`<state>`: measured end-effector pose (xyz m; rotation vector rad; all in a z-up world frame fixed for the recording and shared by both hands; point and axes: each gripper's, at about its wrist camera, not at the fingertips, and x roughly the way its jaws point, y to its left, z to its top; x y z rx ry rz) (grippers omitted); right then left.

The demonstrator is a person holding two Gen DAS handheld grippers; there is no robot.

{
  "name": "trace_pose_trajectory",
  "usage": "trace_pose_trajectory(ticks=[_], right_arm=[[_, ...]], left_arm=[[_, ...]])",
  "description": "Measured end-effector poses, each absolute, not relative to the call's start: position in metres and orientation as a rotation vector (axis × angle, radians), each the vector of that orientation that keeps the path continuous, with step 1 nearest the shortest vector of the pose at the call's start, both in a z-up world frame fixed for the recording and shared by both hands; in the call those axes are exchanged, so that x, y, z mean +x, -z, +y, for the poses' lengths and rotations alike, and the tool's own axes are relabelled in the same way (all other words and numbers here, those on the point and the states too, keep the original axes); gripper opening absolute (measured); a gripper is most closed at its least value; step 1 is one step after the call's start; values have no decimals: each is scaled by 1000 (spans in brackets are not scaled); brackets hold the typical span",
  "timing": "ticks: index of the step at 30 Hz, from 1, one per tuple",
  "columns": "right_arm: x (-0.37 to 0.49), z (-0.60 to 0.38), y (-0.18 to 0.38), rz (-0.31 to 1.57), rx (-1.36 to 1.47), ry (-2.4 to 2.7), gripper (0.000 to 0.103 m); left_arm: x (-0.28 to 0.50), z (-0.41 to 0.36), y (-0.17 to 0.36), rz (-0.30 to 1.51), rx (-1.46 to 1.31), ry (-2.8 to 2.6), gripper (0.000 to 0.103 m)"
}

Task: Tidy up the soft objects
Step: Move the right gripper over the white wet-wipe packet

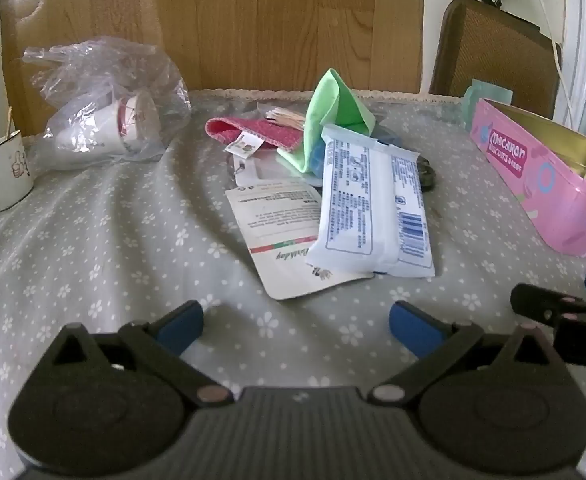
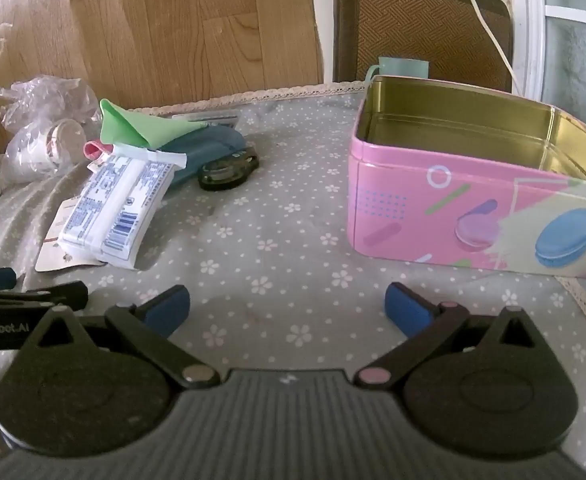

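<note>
A pile of soft things lies mid-table: a white tissue pack (image 1: 373,208) (image 2: 113,208) over a flat card packet (image 1: 289,232), a green cloth (image 1: 333,116) (image 2: 137,124), a red cloth (image 1: 249,132) and a blue pouch (image 2: 209,144). An open pink tin (image 2: 473,196) (image 1: 549,184) stands at the right, with nothing seen inside. My left gripper (image 1: 297,324) hovers open just short of the pile, nothing between its fingers. My right gripper (image 2: 289,308) is open over bare cloth, left of the tin's front corner.
A clear plastic bag with paper cups (image 1: 105,120) and a white mug (image 1: 1,172) sit at the far left. A dark clip-like ring (image 2: 229,168) lies beside the pouch. A wooden board and a chair back (image 2: 425,24) stand behind the table's lace edge.
</note>
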<state>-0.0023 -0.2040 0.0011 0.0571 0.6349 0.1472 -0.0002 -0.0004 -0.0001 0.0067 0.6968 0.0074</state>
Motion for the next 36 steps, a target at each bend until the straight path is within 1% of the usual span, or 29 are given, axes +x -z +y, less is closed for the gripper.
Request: trace_pose_trajectory(ticks=[12,28,36], right_arm=[[-3,-206,-1,632,68,-150,103],[-4,-207,-2,634,61,-147,103],[-2,-204,-1,639,47,-143,103]], left_arm=[[1,1,-3,706,4,-6,103],[-11,-3,-6,662,60,103,103],[-10,8,-6,651,-21,42,103]])
